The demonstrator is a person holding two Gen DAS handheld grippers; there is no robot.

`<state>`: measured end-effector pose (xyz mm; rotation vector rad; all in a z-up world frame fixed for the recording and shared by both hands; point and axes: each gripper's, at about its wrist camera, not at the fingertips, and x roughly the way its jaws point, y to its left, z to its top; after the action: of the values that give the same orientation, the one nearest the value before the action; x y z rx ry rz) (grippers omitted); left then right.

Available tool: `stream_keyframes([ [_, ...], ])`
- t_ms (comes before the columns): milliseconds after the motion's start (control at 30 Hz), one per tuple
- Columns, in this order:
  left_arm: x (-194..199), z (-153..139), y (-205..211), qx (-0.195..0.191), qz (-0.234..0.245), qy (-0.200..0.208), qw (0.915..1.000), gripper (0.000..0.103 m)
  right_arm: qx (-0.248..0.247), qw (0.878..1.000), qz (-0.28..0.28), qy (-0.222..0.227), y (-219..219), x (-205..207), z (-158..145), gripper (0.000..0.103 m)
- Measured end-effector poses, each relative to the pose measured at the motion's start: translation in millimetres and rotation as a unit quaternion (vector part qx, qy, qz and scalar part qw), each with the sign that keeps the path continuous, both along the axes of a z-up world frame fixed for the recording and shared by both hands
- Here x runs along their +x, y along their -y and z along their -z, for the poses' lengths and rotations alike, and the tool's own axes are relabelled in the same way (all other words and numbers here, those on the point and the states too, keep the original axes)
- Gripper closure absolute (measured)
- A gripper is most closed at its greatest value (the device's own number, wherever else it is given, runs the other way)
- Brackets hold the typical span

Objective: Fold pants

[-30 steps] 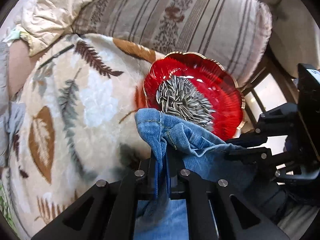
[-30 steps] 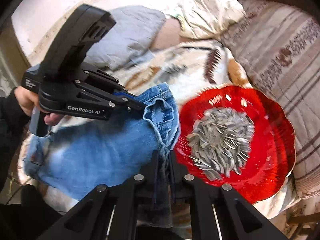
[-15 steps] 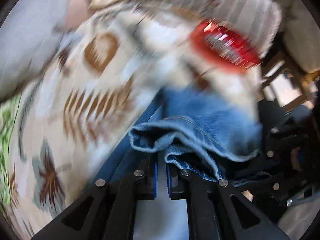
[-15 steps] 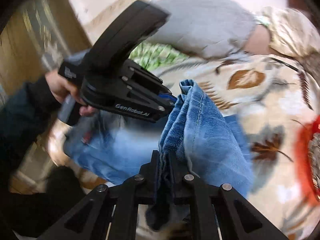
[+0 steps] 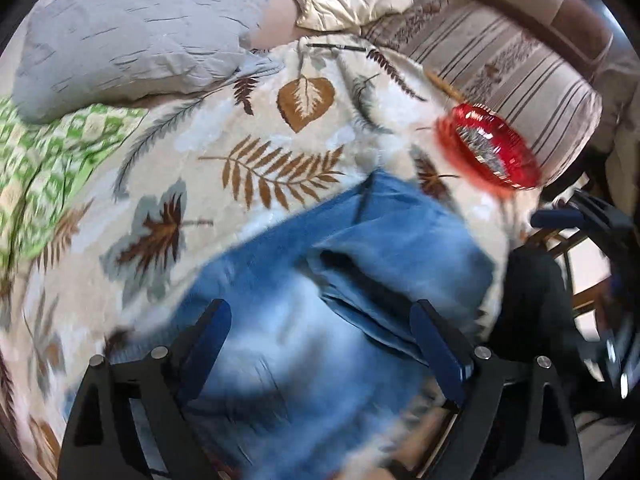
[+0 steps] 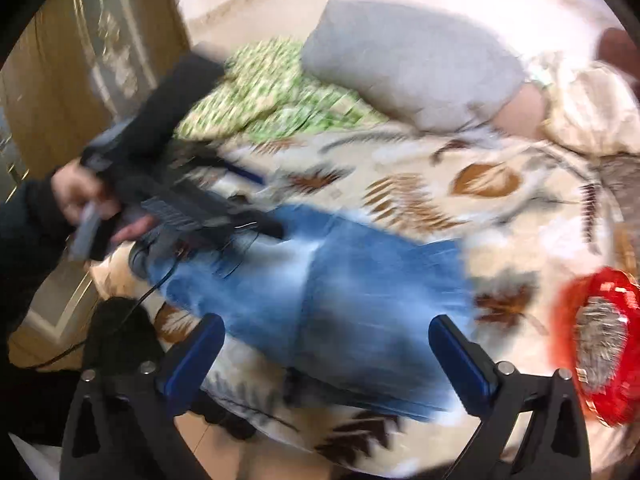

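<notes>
The blue jeans (image 5: pixel 360 280) lie folded over on the leaf-print blanket (image 5: pixel 248 160); they also show in the right wrist view (image 6: pixel 360 300). My left gripper (image 5: pixel 320 320) is open and empty, just above the jeans. My right gripper (image 6: pixel 326 336) is open and empty, above the near edge of the jeans. The left gripper's body (image 6: pixel 168 184) shows in the right wrist view at the jeans' left end, held by a hand. Both views are blurred by motion.
A red glass dish of sunflower seeds (image 5: pixel 488 148) sits on the blanket right of the jeans, also in the right wrist view (image 6: pixel 596 336). A grey pillow (image 5: pixel 132 36), a green patterned cloth (image 5: pixel 44 160) and a striped cushion (image 5: pixel 512 64) lie behind.
Both grippers were shut on the jeans' hem and carried it leftward over the pants. Now both have opened and let go, and the jeans lie folded on the blanket.
</notes>
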<state>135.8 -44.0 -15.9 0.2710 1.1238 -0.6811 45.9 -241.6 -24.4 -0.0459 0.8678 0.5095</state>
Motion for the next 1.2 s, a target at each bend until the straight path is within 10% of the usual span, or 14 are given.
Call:
stream_keyframes([
  [333,-5.2,46.7,13.7,-0.072,-0.141,-0.129,0.9789,0.012,0.041,0.995,0.036,-0.083,63.2,46.7,28.5,0.001],
  [400,3.6,66.3,26.1,-0.074,-0.17,-0.154,0.9706,0.012,0.058,0.991,0.04,-0.112,69.9,62.3,40.4,0.02],
  [667,10.1,95.7,58.5,-0.012,-0.187,-0.11,0.976,0.012,0.051,0.985,0.052,-0.157,52.6,131.8,83.5,0.032],
  [800,6.0,91.8,64.9,-0.004,-0.136,-0.073,0.988,0.085,0.03,0.983,0.048,-0.173,36.7,146.3,104.7,0.075],
  [1033,13.9,28.6,59.9,-0.089,-0.076,-0.003,0.9931,0.088,0.101,0.985,0.069,-0.121,65.0,128.7,74.0,0.087],
  [1200,26.0,96.2,57.8,0.016,-0.1,-0.082,0.9915,0.082,0.069,0.983,0.074,-0.153,52.2,139.1,90.5,0.075],
])
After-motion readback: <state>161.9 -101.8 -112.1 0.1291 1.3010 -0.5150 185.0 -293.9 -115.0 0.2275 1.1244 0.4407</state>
